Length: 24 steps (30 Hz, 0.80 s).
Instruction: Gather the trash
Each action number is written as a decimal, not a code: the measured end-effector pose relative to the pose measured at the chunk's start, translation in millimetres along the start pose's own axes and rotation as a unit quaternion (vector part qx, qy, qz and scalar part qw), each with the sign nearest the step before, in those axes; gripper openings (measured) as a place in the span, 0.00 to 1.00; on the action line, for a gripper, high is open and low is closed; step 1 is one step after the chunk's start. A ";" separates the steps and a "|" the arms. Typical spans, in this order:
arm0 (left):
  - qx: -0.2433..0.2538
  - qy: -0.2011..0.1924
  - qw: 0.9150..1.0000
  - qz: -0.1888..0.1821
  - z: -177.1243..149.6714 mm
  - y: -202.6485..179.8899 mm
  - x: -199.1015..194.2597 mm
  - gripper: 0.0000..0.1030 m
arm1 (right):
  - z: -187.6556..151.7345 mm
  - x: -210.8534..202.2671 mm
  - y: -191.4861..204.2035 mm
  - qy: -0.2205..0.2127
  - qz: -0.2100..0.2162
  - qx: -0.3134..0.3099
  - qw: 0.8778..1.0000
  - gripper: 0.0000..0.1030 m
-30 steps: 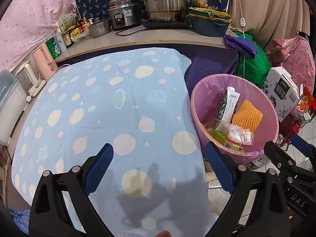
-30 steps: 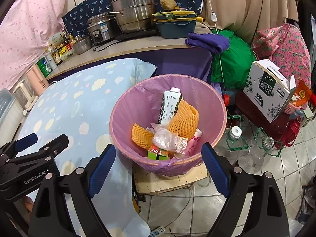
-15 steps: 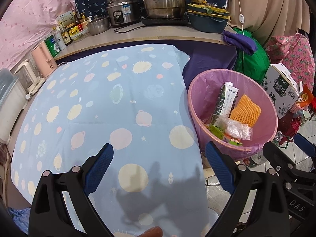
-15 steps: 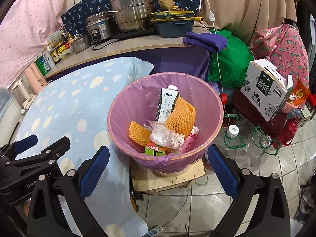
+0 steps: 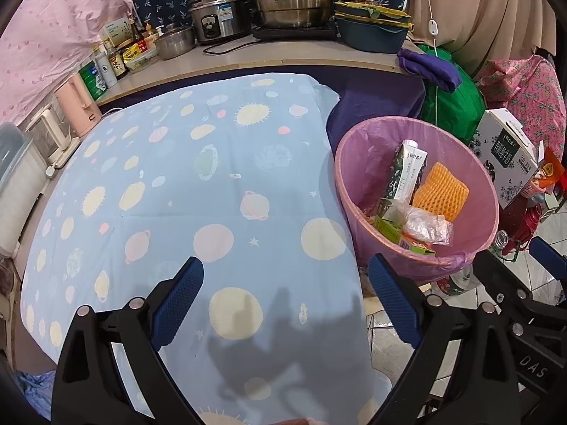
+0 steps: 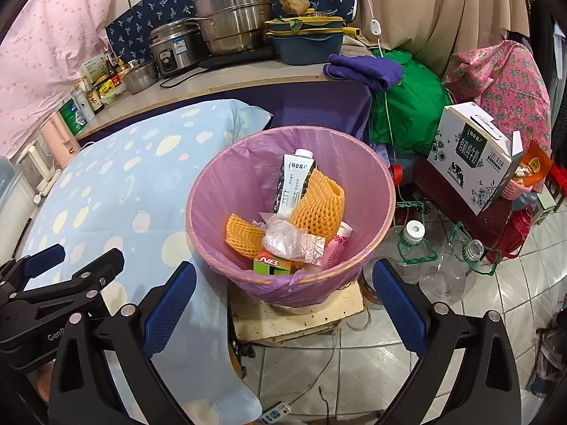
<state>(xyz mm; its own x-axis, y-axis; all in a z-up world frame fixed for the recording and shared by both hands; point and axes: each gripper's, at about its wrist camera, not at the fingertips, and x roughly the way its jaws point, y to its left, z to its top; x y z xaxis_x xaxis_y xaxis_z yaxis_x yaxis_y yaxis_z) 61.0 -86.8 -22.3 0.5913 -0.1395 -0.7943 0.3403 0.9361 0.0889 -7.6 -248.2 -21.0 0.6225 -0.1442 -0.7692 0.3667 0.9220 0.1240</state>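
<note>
A pink trash bin with a purple liner stands on a cardboard sheet beside the table; it also shows in the left wrist view. Inside lie a milk carton, orange foam nets, a clear plastic bag and a green-and-red box. My left gripper is open and empty above the table's blue planet-print cloth. My right gripper is open and empty, just short of the bin's near rim.
A counter behind holds pots, a rice cooker, bottles and a blue basin. A white carton box, empty plastic bottles, a green bag and a red thermos crowd the tiled floor right of the bin.
Both grippers have drawn back slightly from the bin and table. The right gripper's jaws stand a little wider than one second ago. Nothing in the bin moved.
</note>
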 end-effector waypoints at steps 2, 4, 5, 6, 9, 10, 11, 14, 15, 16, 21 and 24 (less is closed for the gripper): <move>-0.001 0.001 1.000 0.002 -0.1 -0.6 0.3 0.87 | 0.3 0.3 -0.7 0.001 -0.001 0.000 1.000 0.93; -0.001 0.003 1.000 0.001 -0.3 -1.1 0.2 0.86 | -0.2 0.4 -1.7 0.002 -0.002 0.000 1.000 0.93; 0.001 0.002 1.000 0.001 -0.7 -1.9 0.1 0.86 | -0.3 0.5 -2.1 0.002 -0.001 0.001 1.000 0.93; 0.003 0.002 1.000 0.002 -0.9 -2.6 -0.1 0.86 | -0.3 0.8 -2.1 0.003 -0.002 0.001 1.000 0.93; 0.008 0.003 1.000 0.001 -1.5 -4.7 -0.7 0.85 | -0.4 0.9 -1.9 0.004 -0.003 0.001 1.000 0.93; 0.009 0.002 1.000 0.001 -1.8 -5.3 -0.8 0.85 | -0.4 1.2 -2.2 0.004 -0.003 0.001 1.000 0.93; 0.009 0.003 1.000 0.001 -1.8 -5.5 -0.7 0.85 | -0.3 1.1 -2.6 0.004 -0.003 0.002 1.000 0.93; 0.010 0.004 1.000 0.000 -1.3 -5.7 -1.1 0.85 | -0.4 0.9 -3.1 0.004 -0.004 0.001 1.000 0.93; 0.010 0.003 1.000 0.001 -1.2 -5.7 -1.1 0.85 | -0.6 0.8 -3.0 0.003 -0.003 0.002 1.000 0.93; 0.011 0.003 1.000 0.000 -1.2 -5.8 -1.3 0.85 | -0.5 0.7 -3.3 0.003 -0.004 0.002 1.000 0.93; 0.011 0.003 1.000 0.000 -1.4 -6.0 -1.5 0.85 | -1.2 0.7 -5.1 0.004 -0.005 0.003 1.000 0.93; 0.011 0.003 1.000 -0.002 -1.6 -5.9 -1.4 0.84 | -1.0 1.1 -4.9 0.005 -0.006 0.003 1.000 0.93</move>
<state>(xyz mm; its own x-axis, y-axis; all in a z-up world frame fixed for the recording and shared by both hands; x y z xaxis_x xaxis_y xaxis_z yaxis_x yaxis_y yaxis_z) 56.9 -91.6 -22.7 0.5853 -0.1404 -0.7986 0.3585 0.9282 0.0996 -9.4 -252.6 -23.2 0.6116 -0.1517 -0.7765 0.3785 0.9179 0.1188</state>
